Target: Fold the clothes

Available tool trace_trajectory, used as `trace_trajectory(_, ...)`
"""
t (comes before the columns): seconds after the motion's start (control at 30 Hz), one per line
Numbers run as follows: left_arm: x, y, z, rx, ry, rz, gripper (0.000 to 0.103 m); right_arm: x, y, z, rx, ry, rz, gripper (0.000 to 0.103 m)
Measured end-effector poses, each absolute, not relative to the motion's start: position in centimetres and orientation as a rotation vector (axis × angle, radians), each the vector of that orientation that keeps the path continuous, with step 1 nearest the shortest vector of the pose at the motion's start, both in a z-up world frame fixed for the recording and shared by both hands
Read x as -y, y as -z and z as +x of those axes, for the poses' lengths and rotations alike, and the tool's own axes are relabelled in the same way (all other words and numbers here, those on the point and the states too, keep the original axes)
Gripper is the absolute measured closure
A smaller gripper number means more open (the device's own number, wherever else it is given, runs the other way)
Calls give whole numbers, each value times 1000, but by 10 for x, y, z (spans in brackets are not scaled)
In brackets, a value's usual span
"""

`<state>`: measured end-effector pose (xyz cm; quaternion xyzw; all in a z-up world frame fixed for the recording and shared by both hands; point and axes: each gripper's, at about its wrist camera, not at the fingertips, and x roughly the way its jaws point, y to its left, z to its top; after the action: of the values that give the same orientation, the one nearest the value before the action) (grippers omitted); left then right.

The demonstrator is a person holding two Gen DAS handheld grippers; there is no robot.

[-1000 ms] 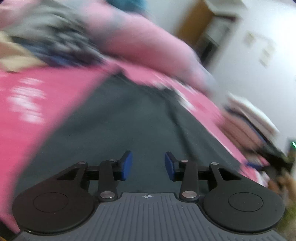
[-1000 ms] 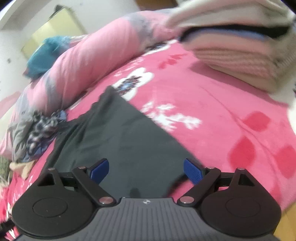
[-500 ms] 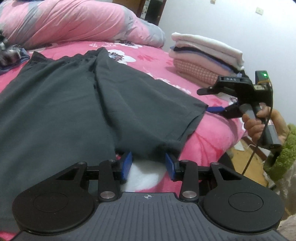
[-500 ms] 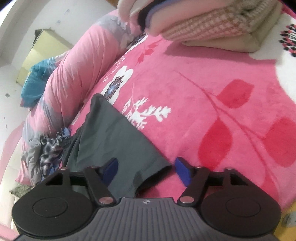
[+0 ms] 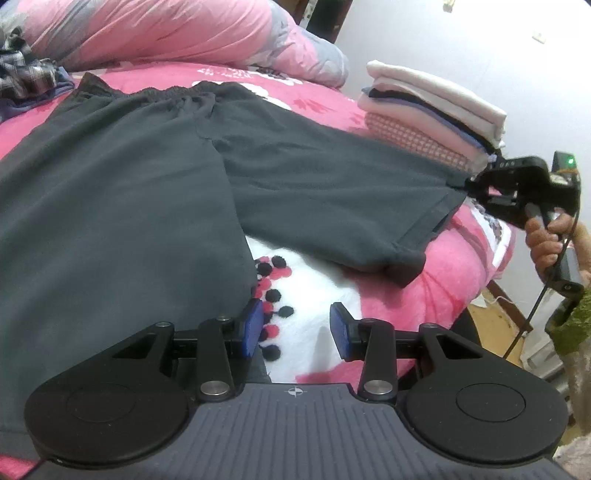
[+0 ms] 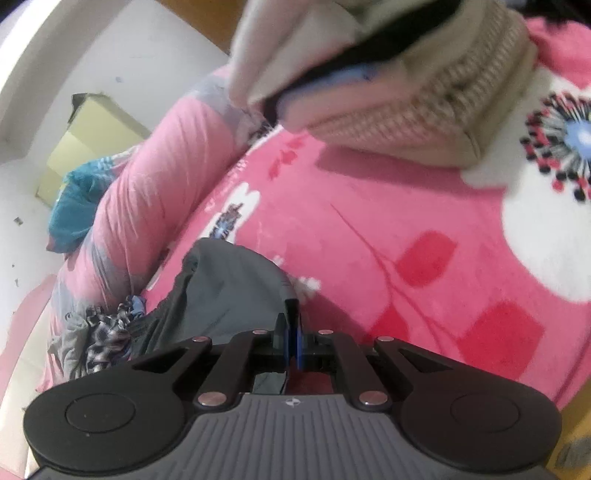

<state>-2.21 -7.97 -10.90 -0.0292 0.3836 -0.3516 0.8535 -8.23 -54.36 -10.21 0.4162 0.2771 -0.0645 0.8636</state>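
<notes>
Dark grey shorts [image 5: 147,177] lie spread flat on the pink floral bed cover [image 5: 461,266], waistband at the far side, two legs toward me. My left gripper [image 5: 295,328] is open and empty, just off the inner hem of the left leg, over a white flower patch. My right gripper [image 6: 291,332] is shut on the outer hem corner of the shorts' right leg [image 6: 236,288]; it also shows in the left wrist view [image 5: 476,184] at the far right, pinching that corner.
A stack of folded clothes [image 5: 432,110] sits at the right on the bed, close above the right gripper [image 6: 388,74]. A rolled pink quilt [image 5: 166,33] lies along the far side. Crumpled patterned clothes [image 5: 26,77] lie at the far left. The bed's edge is at the right.
My right gripper has closed on the corner of the shorts' right leg. My left gripper has drawn back toward the near hem and stays open.
</notes>
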Motion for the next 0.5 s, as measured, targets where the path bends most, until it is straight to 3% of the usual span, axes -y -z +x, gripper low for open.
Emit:
trace_trajectory(0.27, 75, 106, -24, -805, 746, -72, 64, 561, 132, -89, -641, 260, 950, 88)
trace_trajectory(0.5, 55, 95, -24, -801, 748, -147, 64, 531, 86, -94, -545, 282, 729, 82)
